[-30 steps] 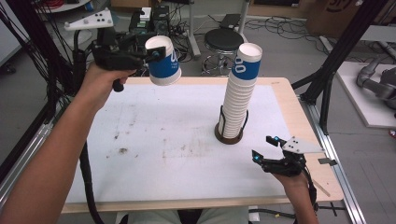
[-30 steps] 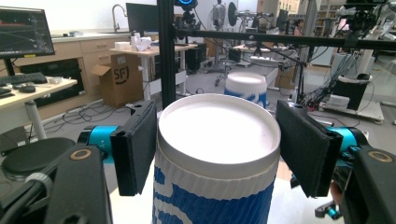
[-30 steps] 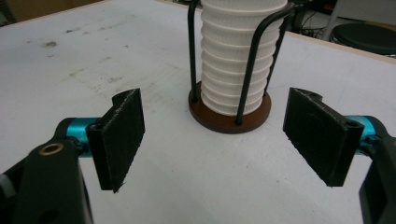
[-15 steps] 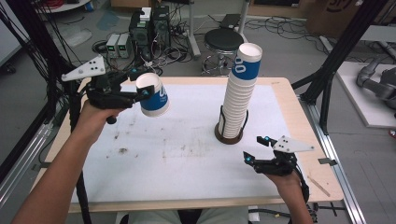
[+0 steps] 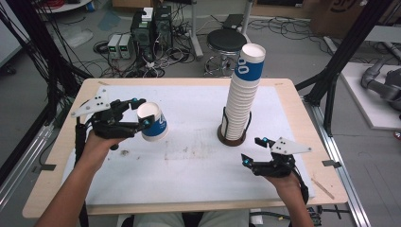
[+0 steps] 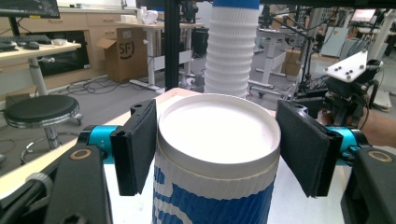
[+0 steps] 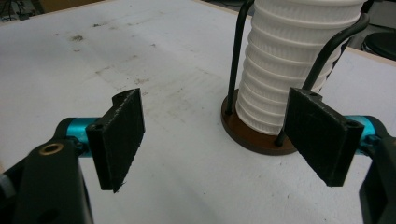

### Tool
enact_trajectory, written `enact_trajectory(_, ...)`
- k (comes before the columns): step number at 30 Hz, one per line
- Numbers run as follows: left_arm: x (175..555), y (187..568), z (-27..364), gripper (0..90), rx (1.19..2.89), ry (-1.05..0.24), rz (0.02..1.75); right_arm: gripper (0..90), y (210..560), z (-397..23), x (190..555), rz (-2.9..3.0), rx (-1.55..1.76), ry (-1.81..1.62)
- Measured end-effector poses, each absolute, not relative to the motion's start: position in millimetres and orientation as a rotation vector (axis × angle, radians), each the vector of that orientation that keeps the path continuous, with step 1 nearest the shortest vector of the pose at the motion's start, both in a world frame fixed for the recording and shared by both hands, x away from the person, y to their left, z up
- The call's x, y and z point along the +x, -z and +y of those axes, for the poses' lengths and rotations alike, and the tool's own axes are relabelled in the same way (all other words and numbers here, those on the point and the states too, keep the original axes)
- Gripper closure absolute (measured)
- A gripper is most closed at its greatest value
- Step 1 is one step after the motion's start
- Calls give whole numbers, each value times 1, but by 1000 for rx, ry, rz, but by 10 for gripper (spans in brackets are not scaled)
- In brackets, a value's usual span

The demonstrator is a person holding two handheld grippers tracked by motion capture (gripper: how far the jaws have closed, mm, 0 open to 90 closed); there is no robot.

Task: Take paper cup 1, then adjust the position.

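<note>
The left gripper [image 5: 142,115] grasps a blue-and-white paper cup [image 5: 152,122] between its fingers, above the counter's [image 5: 189,165] left part. The right gripper [image 5: 255,150], fingers released, rests near the cup stack [image 5: 242,97] in its holder.

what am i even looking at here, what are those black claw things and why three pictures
A person sits at a table holding a hand-held two-jaw gripper in each hand. One picture looks down from above; the other two come from cameras riding on each gripper, looking along its jaws. The left gripper is shut on a blue and white paper cup, carried above the surface. The right gripper is open, holding nothing. A tall stack of cups stands in a wire holder.
</note>
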State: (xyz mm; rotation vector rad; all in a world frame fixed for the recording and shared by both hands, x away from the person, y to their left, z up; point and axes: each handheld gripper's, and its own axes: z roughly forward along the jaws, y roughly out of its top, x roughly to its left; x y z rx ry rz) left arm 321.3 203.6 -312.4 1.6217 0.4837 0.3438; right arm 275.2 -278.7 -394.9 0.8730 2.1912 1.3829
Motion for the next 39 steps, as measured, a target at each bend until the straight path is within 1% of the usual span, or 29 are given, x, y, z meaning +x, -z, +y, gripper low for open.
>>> enact_trajectory(6, 319, 325, 200, 316, 1618, -321, 493, 211, 396, -278, 278, 2203, 898, -1377)
enact_trajectory(15, 317, 330, 190, 316, 1629, -296, 484, 210, 393, -274, 278, 2213, 870, -1425)
enact_trajectory(27, 319, 341, 176, 316, 1642, -258, 467, 210, 389, -247, 279, 2305, 735, -1537)
enact_trajectory(39, 311, 342, 159, 317, 1632, -226, 408, 210, 383, -199, 289, 2417, 563, -1638)
